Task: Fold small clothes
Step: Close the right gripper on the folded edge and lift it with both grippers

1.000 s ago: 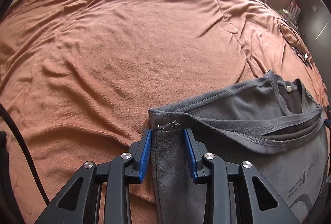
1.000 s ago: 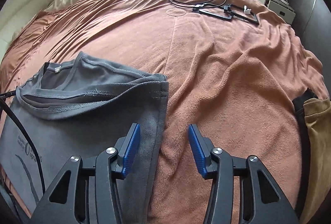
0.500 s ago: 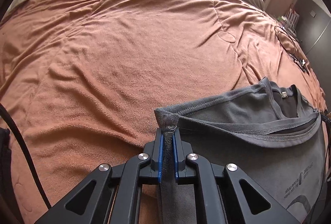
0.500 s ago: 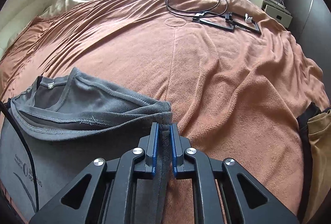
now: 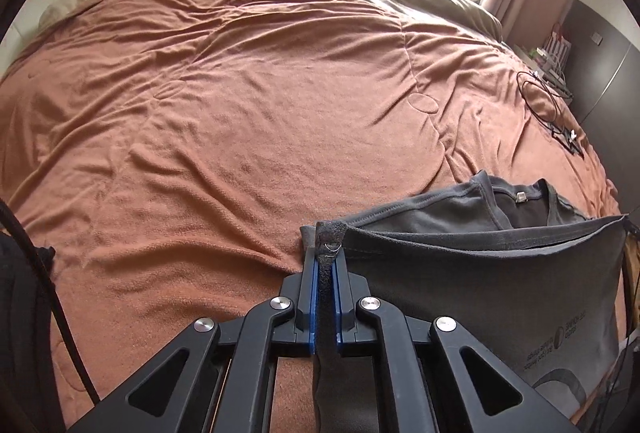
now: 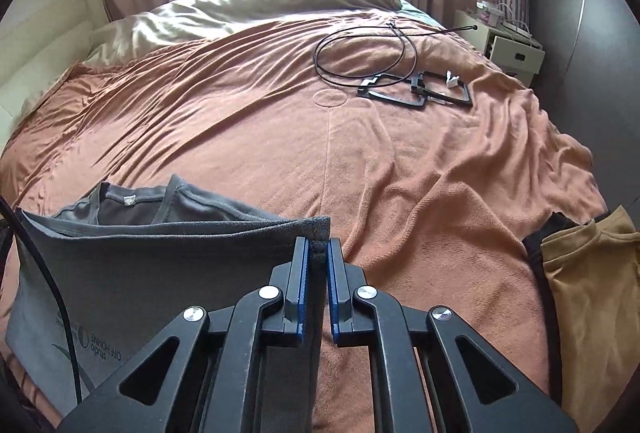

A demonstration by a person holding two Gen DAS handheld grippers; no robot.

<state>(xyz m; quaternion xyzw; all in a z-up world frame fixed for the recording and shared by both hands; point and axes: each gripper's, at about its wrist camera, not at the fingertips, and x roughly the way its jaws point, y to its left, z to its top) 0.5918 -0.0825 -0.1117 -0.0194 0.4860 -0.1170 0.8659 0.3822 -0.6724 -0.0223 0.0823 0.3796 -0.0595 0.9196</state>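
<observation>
A dark grey T-shirt (image 5: 480, 297) with small white print lies on the orange bed cover, its top edge lifted and pulled taut. My left gripper (image 5: 326, 261) is shut on the shirt's left top corner. In the right wrist view my right gripper (image 6: 317, 253) is shut on the other top corner of the same shirt (image 6: 160, 273). The collar with a white tag (image 6: 129, 199) shows behind the raised edge. The shirt's lower part hangs below the fingers, out of sight.
The orange blanket (image 5: 240, 113) covers the wide bed. A black cable and black frames (image 6: 416, 89) lie at the far right. A mustard garment over a black one (image 6: 592, 293) sits at the right edge. A beige duvet (image 6: 248, 13) and a nightstand (image 6: 508, 45) are beyond.
Both grippers closed on the shirt's top corners, then lifted. The top edge now stands up taut between them, and both cameras sit higher above the bed.
</observation>
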